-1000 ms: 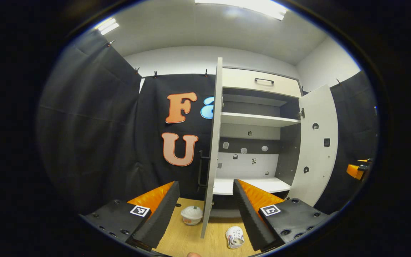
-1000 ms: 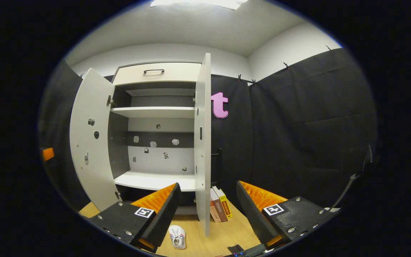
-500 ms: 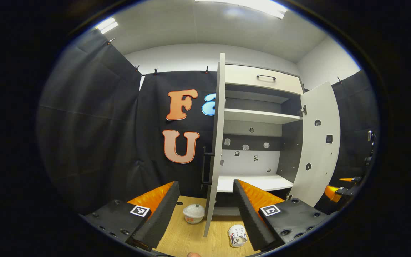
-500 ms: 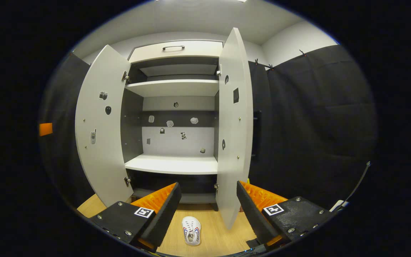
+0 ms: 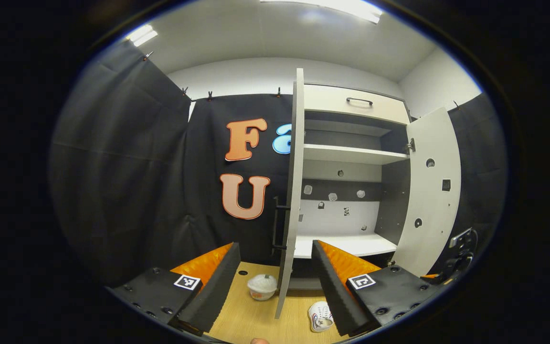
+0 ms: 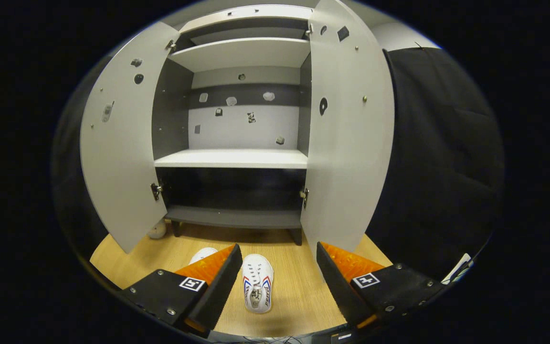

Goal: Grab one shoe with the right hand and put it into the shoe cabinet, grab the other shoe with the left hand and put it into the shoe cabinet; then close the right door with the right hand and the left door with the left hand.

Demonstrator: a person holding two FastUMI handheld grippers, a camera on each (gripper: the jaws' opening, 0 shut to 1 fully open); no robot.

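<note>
The shoe cabinet (image 6: 231,157) stands with both doors wide open, its left door (image 6: 117,143) and right door (image 6: 346,143) swung outward. A white shoe (image 6: 257,282) with red and blue trim lies on the wooden floor in front of it, in line with the gap of my open right gripper (image 6: 277,282) and below it. A second white shoe (image 6: 202,254) peeks out behind that gripper's left finger. In the left gripper view, the left door (image 5: 290,191) is edge-on and a shoe (image 5: 320,317) lies beside the right finger of my open, empty left gripper (image 5: 275,282).
A small white bowl (image 5: 262,286) sits on the floor left of the left door, also visible as a bowl (image 6: 157,230) behind that door. The cabinet has a white middle shelf and a dark bottom shelf (image 6: 234,217). Black cloth walls flank the cabinet.
My right gripper has swung to face the cabinet's middle and tipped down over the shoes, which now lie between its fingers. The left gripper view has barely shifted.
</note>
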